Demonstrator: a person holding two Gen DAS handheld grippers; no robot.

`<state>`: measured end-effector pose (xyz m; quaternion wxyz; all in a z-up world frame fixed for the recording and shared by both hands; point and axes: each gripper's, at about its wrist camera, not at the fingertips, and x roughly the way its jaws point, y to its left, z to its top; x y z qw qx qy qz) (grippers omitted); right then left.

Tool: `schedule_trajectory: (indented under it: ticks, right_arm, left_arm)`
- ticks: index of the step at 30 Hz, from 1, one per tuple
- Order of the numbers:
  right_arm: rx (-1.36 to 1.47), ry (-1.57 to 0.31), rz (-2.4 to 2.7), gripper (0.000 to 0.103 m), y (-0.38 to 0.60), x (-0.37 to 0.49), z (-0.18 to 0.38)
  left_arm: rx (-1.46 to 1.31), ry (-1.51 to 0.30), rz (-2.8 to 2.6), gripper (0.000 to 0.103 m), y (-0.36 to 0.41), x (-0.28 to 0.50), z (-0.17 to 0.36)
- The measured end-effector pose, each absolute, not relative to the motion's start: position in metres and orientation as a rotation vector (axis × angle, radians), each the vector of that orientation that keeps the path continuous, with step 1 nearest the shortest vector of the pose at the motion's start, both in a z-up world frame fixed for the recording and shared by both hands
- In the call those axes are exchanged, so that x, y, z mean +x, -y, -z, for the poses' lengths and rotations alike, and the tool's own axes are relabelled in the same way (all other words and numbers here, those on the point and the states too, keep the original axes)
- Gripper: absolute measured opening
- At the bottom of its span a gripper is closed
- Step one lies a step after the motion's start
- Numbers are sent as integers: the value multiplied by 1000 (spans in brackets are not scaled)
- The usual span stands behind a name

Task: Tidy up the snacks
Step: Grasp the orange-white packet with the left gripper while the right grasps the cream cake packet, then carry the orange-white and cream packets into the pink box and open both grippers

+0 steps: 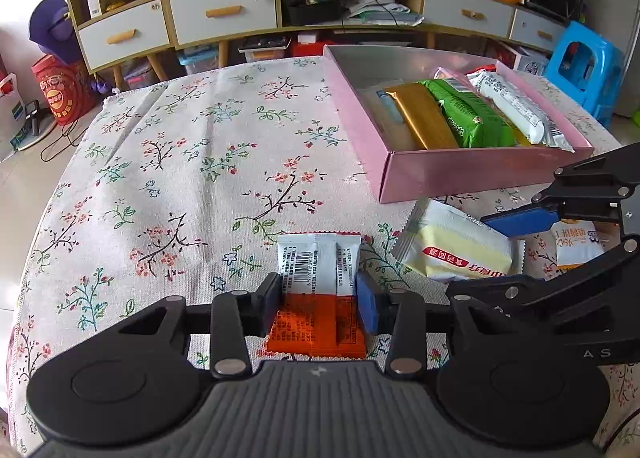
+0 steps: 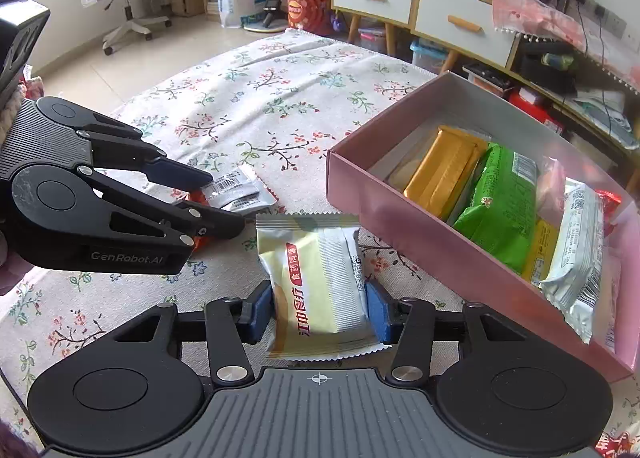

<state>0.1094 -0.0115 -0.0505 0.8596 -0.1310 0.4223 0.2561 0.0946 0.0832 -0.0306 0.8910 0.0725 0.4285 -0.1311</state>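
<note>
Now your left gripper pinches the orange-and-white packet low in the frame, and your right gripper pinches the yellow packet. Lift both slowly, then carry them to the pink box.

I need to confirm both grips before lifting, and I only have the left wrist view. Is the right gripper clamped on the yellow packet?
Observer: Yes, the right gripper has both blue pads pressed on the yellow packet, which lies on the tablecloth.
Operator: Anything in the pink box hidden from me?
Observer: A red wrapper shows behind the white packet, at the pink box's far end.
</note>
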Motion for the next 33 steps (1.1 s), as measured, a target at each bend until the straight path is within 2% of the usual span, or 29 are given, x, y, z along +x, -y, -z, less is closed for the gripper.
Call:
schedule_trajectory:
  ticks: [14,33]
  right_arm:
    - [-155,-927,-508,47,24,105,26]
    - [152,-809,-293,47,115,113,-18]
  left_arm:
    - [31,-910,247,36,-93,95,11]
    - [-118,-805,251,36,-70,110,-17]
